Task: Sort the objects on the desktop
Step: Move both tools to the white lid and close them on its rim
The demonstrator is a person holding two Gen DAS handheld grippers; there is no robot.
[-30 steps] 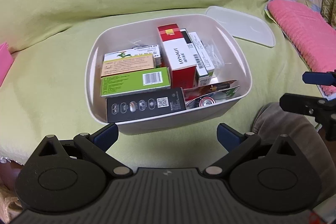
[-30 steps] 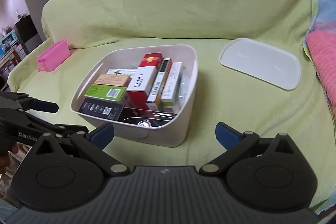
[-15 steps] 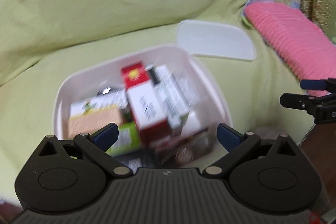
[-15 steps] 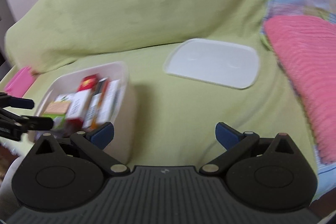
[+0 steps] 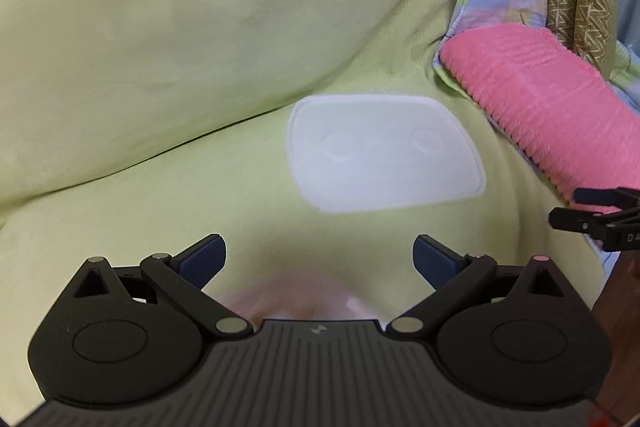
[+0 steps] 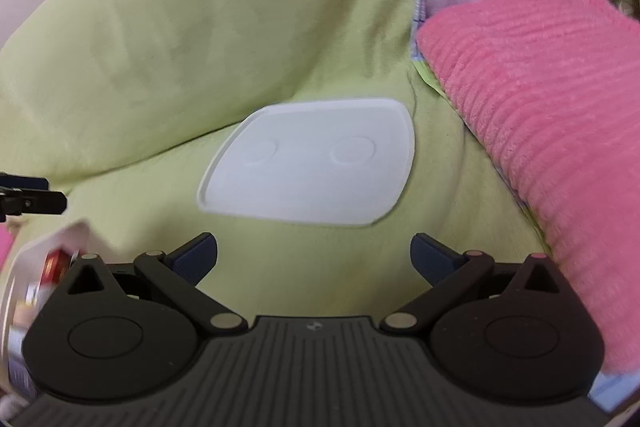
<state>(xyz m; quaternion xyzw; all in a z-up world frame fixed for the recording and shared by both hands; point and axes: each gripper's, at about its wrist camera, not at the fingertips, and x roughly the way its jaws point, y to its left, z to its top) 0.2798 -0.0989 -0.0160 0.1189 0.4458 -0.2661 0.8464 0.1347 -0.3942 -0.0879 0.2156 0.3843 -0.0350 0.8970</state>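
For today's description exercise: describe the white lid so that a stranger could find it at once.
Start at the sofa's green cover. On its seat, left of the pink ribbed cushion, the white lid lies flat. It is the only white, rounded rectangle there, with two shallow round dimples on top.

Both wrist views low, forward, sharing the lid (image 5: 384, 155).

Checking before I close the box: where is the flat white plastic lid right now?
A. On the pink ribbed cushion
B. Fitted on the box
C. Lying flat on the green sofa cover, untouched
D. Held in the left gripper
C: the flat white plastic lid lies on the green sofa cover, ahead of both open grippers, left gripper and right gripper, neither touching it.
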